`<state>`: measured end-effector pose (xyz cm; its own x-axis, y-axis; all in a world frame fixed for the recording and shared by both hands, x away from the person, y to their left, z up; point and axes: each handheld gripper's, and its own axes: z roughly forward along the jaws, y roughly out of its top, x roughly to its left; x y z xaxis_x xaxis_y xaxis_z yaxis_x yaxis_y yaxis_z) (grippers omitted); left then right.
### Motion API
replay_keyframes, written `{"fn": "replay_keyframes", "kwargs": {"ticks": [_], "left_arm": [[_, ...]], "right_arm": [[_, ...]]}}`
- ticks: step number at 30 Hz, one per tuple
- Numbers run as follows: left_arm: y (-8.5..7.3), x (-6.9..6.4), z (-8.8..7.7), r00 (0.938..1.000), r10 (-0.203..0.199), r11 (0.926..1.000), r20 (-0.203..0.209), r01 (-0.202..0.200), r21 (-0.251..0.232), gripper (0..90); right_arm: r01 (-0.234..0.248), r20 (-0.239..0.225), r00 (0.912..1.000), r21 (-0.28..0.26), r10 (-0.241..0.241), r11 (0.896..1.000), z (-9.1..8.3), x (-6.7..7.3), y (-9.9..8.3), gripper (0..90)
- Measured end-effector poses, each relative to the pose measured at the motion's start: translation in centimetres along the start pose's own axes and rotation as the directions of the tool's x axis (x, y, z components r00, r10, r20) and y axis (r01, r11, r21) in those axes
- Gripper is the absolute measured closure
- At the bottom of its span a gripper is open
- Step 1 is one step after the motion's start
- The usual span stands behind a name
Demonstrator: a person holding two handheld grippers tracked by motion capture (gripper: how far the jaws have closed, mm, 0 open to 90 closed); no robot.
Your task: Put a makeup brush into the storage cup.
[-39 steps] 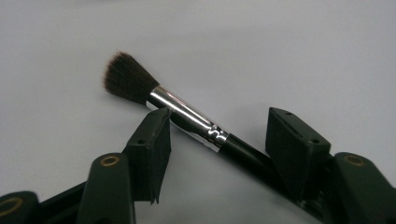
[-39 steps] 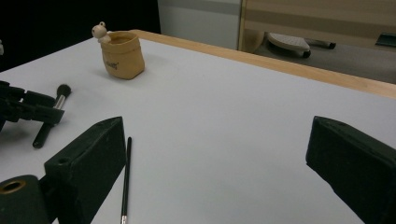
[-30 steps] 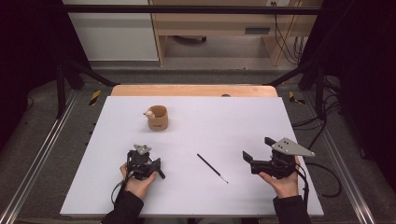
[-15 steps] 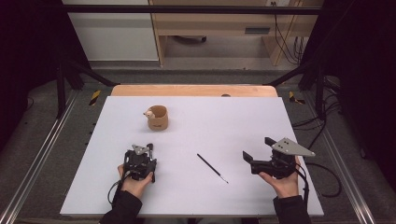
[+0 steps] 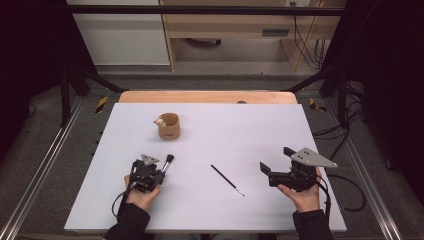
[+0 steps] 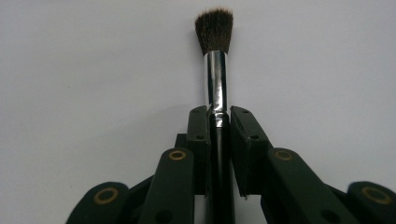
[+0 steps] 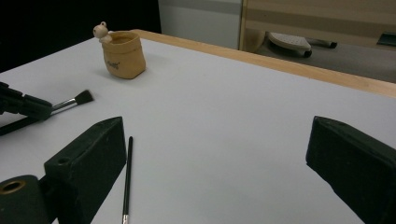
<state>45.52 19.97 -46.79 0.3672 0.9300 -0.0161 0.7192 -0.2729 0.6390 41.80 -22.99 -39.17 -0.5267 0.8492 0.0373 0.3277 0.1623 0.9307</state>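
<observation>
Left gripper (image 5: 159,169), near the table's front left: jaws clamped on one makeup brush (image 6: 216,60), black handle pinched between the pads, silver ferrule and dark bristle head sticking out past the jaws, above the white table (image 5: 240,130). One tan cup (image 5: 169,126) with a small figure on its rim, upright, farther back and just right of that gripper. One thin black brush (image 5: 227,180) lying flat at table centre, between the two grippers, touching neither. Right gripper (image 5: 272,161), front right: jaws spread wide, holding nothing. Two brushes, one cup, two grippers total.
</observation>
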Motion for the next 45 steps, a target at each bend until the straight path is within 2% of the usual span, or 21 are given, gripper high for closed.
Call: {"fn": "replay_keyframes", "kwargs": {"ticks": [13,21,29,36,38,41,42,44,45], "left_arm": [[0.1,0.3,0.0,0.9987,0.039,0.9992,0.033,-0.039,0.005,77.9],[0.2,0.9,0.0,0.9954,0.065,0.9978,0.07,-0.066,0.01,78.0],[0.2,1.0,0.0,0.993,0.08,0.9968,0.087,-0.08,0.006,76.2],[0.7,1.3,-0.9,0.9901,0.09,0.9958,0.107,-0.088,-0.024,65.0],[1.0,1.5,-1.2,0.9894,0.093,0.9955,0.112,-0.09,-0.03,57.6],[1.5,1.8,-1.5,0.985,0.099,0.9951,0.141,-0.098,-0.011,52.4],[1.7,1.9,-1.6,0.984,0.103,0.9946,0.145,-0.104,-0.004,47.3],[2.0,2.1,-1.9,0.9826,0.111,0.9937,0.15,-0.112,0.0,46.7],[2.3,2.3,-2.1,0.9813,0.115,0.9932,0.154,-0.117,0.002,43.4]], "right_arm": [[-0.01,0.0,1.0,-0.014,0.01,1.0,-0.4,-0.3,0.1,5.3],[-0.011,-0.003,0.9999,-0.013,0.01,1.0,-0.3,-0.3,0.0,5.2],[-0.017,-0.004,0.9998,-0.018,0.017,1.0,-0.5,-0.5,0.0,5.2],[-0.019,-0.003,0.9998,-0.018,0.019,1.0,-0.6,-0.6,0.0,5.2],[-0.019,-0.003,0.9998,-0.017,0.019,1.0,-0.6,-0.6,0.0,5.2],[-0.021,-0.003,0.9998,-0.017,0.021,1.0,-0.6,-0.6,0.0,5.2],[-0.019,-0.002,0.9998,-0.015,0.019,1.0,-0.6,-0.6,0.0,5.2],[-0.02,-0.001,0.9998,-0.016,0.02,1.0,-0.6,-0.6,0.0,5.2],[-0.019,-0.003,0.9998,-0.016,0.019,1.0,-0.7,-0.6,0.1,5.2]]}}
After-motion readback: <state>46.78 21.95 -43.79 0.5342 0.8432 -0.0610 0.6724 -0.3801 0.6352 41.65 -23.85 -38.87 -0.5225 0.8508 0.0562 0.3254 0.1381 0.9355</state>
